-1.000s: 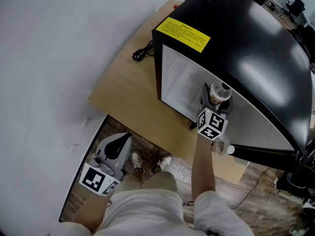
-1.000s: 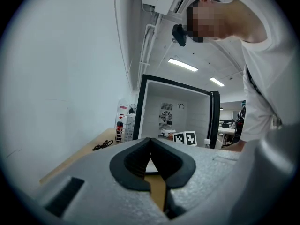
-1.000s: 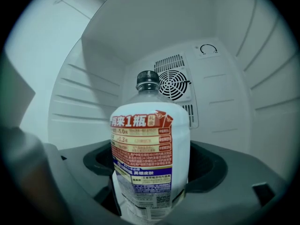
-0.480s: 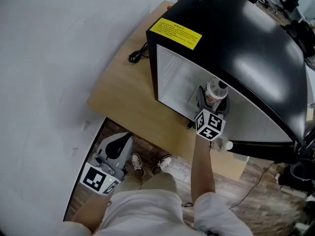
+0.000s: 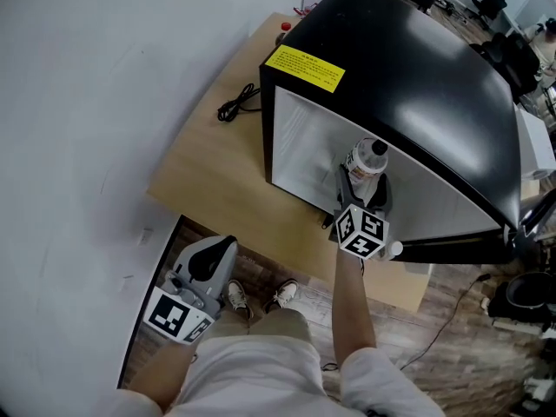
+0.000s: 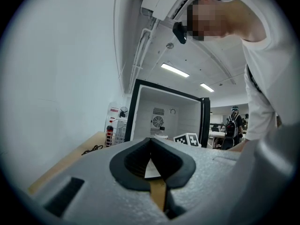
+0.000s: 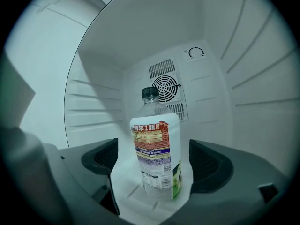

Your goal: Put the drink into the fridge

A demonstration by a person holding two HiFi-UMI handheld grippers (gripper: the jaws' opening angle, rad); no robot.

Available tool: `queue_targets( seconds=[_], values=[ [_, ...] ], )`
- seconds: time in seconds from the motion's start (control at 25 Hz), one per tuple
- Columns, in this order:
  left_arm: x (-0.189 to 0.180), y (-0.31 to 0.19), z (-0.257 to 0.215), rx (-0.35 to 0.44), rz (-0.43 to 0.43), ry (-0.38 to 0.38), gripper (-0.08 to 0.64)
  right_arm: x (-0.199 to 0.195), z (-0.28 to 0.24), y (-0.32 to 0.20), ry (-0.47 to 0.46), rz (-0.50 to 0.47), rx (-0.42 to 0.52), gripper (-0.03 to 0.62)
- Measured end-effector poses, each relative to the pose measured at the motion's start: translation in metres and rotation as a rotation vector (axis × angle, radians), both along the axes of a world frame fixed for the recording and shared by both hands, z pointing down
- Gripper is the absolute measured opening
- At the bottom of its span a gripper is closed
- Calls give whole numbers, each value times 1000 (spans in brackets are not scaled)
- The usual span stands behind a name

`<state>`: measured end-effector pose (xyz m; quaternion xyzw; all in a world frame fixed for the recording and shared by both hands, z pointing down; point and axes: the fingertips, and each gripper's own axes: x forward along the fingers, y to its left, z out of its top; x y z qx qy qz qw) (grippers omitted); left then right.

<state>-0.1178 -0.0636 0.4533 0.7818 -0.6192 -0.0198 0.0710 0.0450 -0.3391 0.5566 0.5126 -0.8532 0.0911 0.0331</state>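
Note:
The drink, a clear bottle (image 5: 365, 159) with a black cap and a white printed label, stands upright on the white floor of the open black fridge (image 5: 417, 85). In the right gripper view the bottle (image 7: 157, 149) stands between the two dark pads with a gap on each side. My right gripper (image 5: 363, 185) reaches into the fridge's mouth and is open (image 7: 157, 168), touching nothing. My left gripper (image 5: 208, 259) hangs low beside the person's left leg, well away from the fridge. Its pads meet at the tip (image 6: 151, 156) with nothing between them.
The fridge sits on a wooden table (image 5: 217, 181) with a coiled black cable (image 5: 236, 104) to its left. Its door (image 5: 452, 250) swings out at the right. A fan vent (image 7: 166, 86) is on the back wall. The person's shoes (image 5: 261, 294) stand on plank flooring.
My right gripper has drawn back a little from the bottle, which stays standing inside the fridge. The left gripper has not moved. The head view has shifted slightly.

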Motion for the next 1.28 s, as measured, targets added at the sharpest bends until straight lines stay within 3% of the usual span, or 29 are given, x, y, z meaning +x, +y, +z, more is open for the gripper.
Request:
queue_targets(
  seconds=[0.44, 0.8, 1.12, 1.28],
  values=[
    [-1, 2, -8, 46, 87, 41, 12, 3, -18, 47, 43, 3, -24, 406],
    [7, -3, -19, 99, 183, 43, 12, 1, -35, 94, 27, -27, -64, 234],
    [11, -11, -28, 125, 243, 60, 13, 1, -65, 140, -9, -73, -41, 5],
    [12, -23, -36, 151, 268, 53, 13, 17, -101, 147, -59, -97, 20, 3]
  ],
)
